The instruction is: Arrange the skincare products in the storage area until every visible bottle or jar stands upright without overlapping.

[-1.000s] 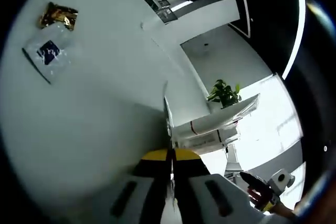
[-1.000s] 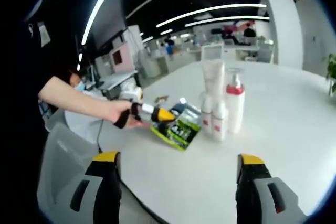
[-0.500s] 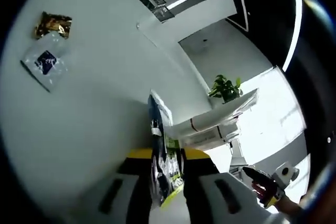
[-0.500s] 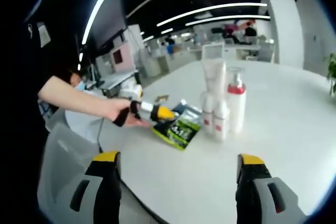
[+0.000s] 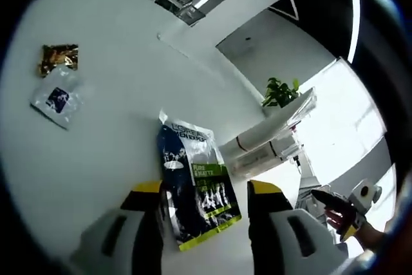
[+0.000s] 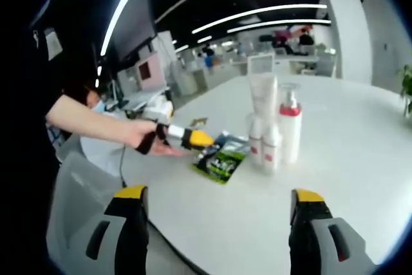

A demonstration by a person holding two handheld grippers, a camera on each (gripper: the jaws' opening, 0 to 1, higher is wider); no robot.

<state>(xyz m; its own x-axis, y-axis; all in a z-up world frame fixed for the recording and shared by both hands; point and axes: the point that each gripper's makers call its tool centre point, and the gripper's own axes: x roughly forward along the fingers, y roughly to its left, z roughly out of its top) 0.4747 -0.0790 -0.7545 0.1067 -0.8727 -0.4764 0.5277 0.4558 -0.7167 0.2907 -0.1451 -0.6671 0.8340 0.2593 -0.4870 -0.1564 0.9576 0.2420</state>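
Small print on the dark pouch is unreadable.

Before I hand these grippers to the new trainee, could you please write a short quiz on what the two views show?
1. True or false: the pump bottle lies on its side.
2. What lies flat between the jaws of the left gripper in the left gripper view? A: a gold packet. B: a blue and green pouch. C: a white tube.
3. Fill in the missing word: the jaws of the right gripper stand ____, with nothing between them.

Key: 1 false, the pump bottle stands upright on the white table; 2 B; 3 open.
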